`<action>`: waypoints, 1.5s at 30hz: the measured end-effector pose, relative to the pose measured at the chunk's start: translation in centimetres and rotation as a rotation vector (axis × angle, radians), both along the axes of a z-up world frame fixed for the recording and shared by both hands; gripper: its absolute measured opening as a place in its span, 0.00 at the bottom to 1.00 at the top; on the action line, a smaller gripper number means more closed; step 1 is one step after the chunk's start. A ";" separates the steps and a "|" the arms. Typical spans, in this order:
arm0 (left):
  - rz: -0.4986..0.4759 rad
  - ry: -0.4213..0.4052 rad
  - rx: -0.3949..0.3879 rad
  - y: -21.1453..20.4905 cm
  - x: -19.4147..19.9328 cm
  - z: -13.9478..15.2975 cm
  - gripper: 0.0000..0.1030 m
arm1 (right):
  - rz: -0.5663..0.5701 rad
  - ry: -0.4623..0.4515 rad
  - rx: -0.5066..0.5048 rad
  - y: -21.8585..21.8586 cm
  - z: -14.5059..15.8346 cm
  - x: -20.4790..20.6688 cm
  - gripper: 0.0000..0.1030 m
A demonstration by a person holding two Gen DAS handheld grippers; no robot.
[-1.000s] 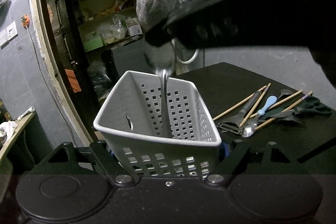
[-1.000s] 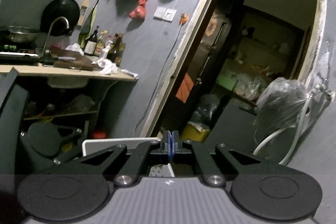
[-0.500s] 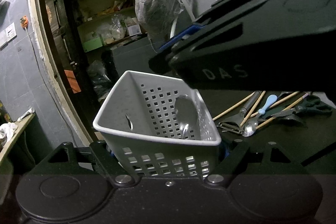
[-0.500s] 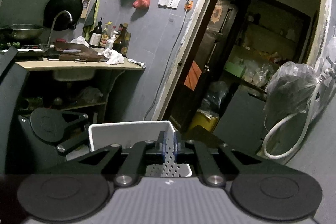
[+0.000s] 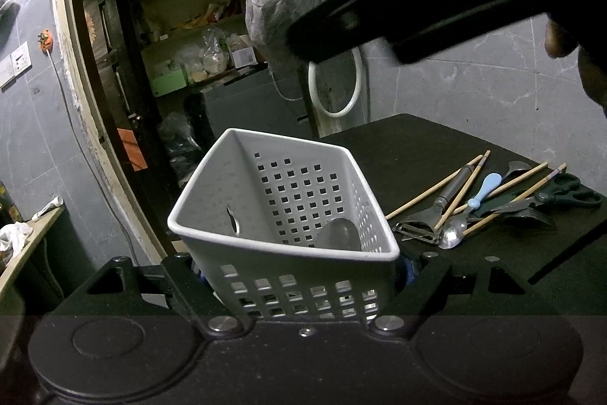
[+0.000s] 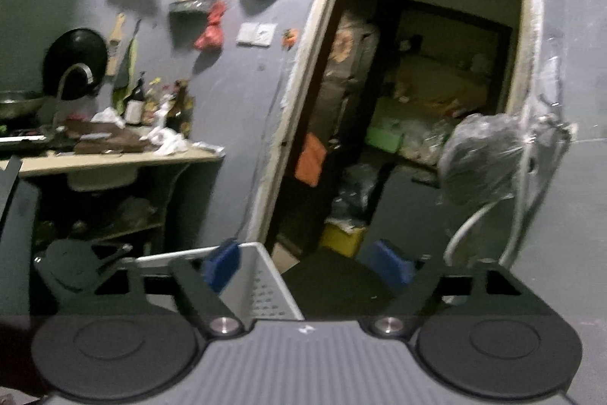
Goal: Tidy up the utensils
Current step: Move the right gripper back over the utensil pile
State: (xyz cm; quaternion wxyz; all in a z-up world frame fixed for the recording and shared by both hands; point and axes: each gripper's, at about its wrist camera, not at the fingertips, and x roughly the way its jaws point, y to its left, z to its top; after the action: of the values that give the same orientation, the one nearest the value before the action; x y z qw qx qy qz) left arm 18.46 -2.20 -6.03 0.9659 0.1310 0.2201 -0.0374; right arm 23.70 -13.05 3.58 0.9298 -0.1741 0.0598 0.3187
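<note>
The utensil basket (image 5: 288, 215), white and perforated, sits tilted between the fingers of the left tool (image 5: 303, 272), which is clenched on its lower walls at the near edge of the black desk (image 5: 436, 147). A metal spoon (image 5: 337, 234) lies inside it, bowl leaning against the perforated wall. The right tool (image 6: 307, 264) hovers above the basket with its blue pads (image 6: 222, 262) spreading apart and nothing between them. Farther right on the desk lie wooden chopsticks (image 5: 436, 188), a peeler (image 5: 428, 215), a blue-handled spoon (image 5: 470, 207), a fork (image 5: 527, 213) and scissors (image 5: 561, 194) in a loose heap.
</note>
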 end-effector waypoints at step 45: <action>-0.045 0.040 0.008 0.3 1.3 -0.5 0.80 | -0.519 0.392 0.001 -9.7 -10.8 3.3 1.00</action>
State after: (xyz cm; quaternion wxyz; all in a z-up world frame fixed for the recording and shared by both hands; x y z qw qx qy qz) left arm 19.76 -1.86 -6.51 0.9597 0.1389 0.2365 -0.0609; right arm 26.97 -22.77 -7.20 0.9509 -0.0876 0.2800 0.0986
